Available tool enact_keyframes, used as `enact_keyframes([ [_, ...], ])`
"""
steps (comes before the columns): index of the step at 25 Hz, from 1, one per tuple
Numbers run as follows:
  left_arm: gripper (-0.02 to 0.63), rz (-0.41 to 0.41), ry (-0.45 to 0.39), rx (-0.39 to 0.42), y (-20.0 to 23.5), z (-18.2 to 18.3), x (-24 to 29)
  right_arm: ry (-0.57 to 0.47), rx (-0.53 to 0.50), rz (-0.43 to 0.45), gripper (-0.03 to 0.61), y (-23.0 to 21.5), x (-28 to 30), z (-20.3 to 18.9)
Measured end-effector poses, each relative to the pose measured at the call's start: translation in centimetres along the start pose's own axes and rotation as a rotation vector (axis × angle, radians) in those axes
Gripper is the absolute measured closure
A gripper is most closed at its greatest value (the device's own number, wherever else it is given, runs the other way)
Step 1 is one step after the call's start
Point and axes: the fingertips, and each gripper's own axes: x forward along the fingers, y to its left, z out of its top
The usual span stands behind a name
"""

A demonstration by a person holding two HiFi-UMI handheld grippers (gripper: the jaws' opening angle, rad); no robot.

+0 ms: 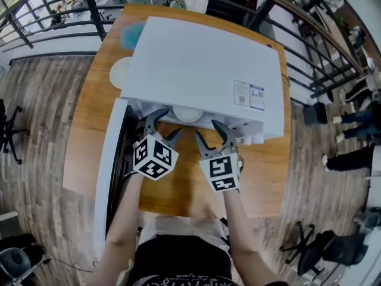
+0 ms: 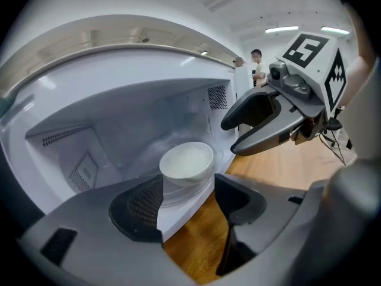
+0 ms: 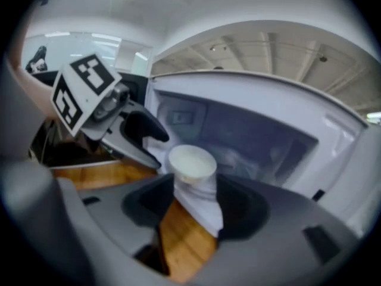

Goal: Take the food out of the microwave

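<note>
While the microwave [image 1: 202,70] is standing with its door [image 1: 110,177] swung wide to the left, the head view is showing the left gripper [image 1: 165,126] and the right gripper [image 1: 209,137] hovering side by side at the opening. Both sets of fingers are standing apart and gripping nothing. The bowl [image 1: 188,114] is sitting just inside the cavity, beyond them.

The left gripper view is looking past its spread fingers [image 2: 140,204] at the bowl, which is resting untouched on the glass turntable [image 2: 184,194], with the right gripper reaching in alongside.

The right gripper view, somewhat blurred, is lining the bowl up ahead of its own parted fingers [image 3: 238,210], not touching it.

I am judging a tipped bowl to be the main risk. Its wall is looking smooth and round, so uneven pressing from two sides could be tilting it and spilling the white contents, or a finger could be catching the sill.

The wooden desk [image 1: 89,118] is carrying the microwave and a white plate [image 1: 121,72]. Plank flooring [image 1: 41,106], black railings [image 1: 93,11] and office chairs [image 1: 333,249] are surrounding it.
</note>
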Motion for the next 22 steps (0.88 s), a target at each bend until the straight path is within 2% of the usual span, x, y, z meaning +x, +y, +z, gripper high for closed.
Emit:
enact_keyframes([
  [4,0.322,-0.02,0.033,0.033,0.2,-0.3,1.2,0.018,-0.027,-0.014,0.354,-0.3,1.7,-0.4],
  [11,0.316,-0.026,0.139,0.073,0.2,-2.0,3.3,0.096,-0.091,-0.043,0.354,-1.4,3.6,-1.7],
  [16,0.316,-0.021,0.165,0.088,0.5,-2.3,4.1,0.139,-0.093,-0.057,0.356,-1.8,4.3,-2.4],
  [22,0.316,-0.019,0.19,0.083,0.7,-2.4,4.5,0.177,-0.142,-0.058,0.356,-1.4,5.1,-2.6],
])
